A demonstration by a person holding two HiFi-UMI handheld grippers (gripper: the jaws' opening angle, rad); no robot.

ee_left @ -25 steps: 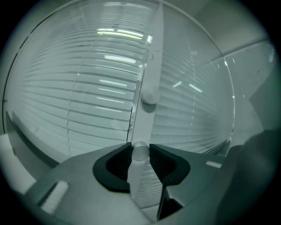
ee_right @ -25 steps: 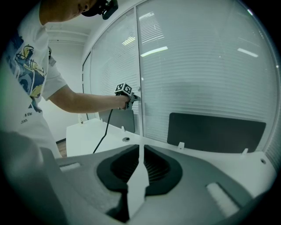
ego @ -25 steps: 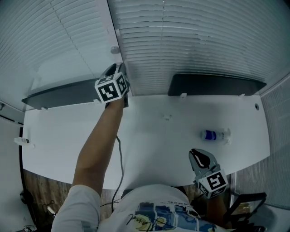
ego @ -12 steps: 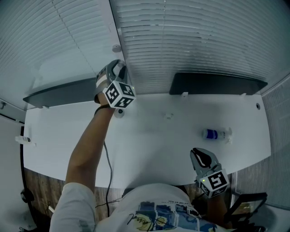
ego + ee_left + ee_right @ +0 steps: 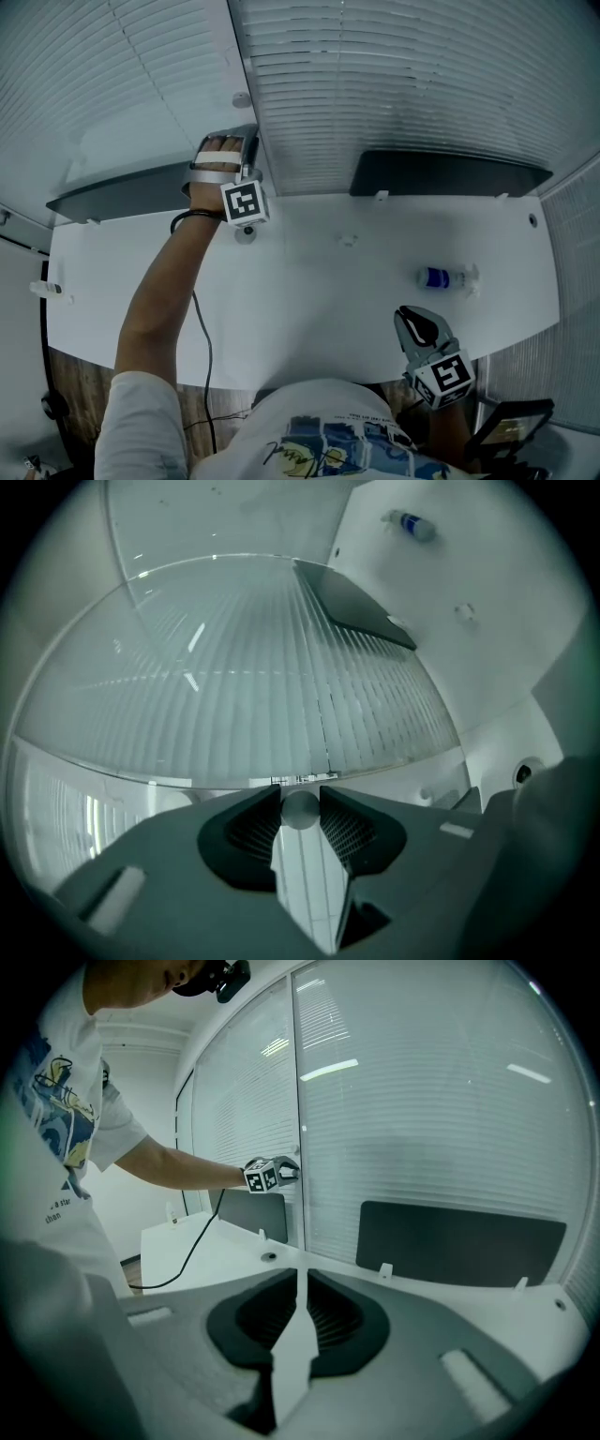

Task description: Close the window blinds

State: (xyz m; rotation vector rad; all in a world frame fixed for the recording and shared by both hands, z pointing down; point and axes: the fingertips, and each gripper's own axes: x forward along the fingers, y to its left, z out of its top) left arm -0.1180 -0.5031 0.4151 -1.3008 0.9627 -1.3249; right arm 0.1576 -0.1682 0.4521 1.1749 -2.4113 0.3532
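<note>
White slatted blinds [image 5: 403, 84] cover the windows behind the desk and fill the left gripper view [image 5: 262, 667]. My left gripper [image 5: 251, 142] is raised to the window frame between two blinds. In its own view the left gripper [image 5: 300, 803] has the round, rod-like blind wand [image 5: 300, 810] between its pads, which press on it from both sides. These jaws have just been closing onto the wand. My right gripper [image 5: 413, 323] rests low near the desk's front edge, shut and holding nothing [image 5: 300, 1283].
The white desk [image 5: 328, 281] holds a small blue-and-clear bottle [image 5: 445, 278] at the right and a round grommet hole [image 5: 246, 232] under my left hand. Dark panels [image 5: 450, 175] stand along the back edge. A black cable [image 5: 202, 328] hangs from my left arm.
My left gripper has rolled about its own axis, so its marker cube shows a different face and the hand's back now shows. It shifted slightly left and lower. The right gripper has not moved.
</note>
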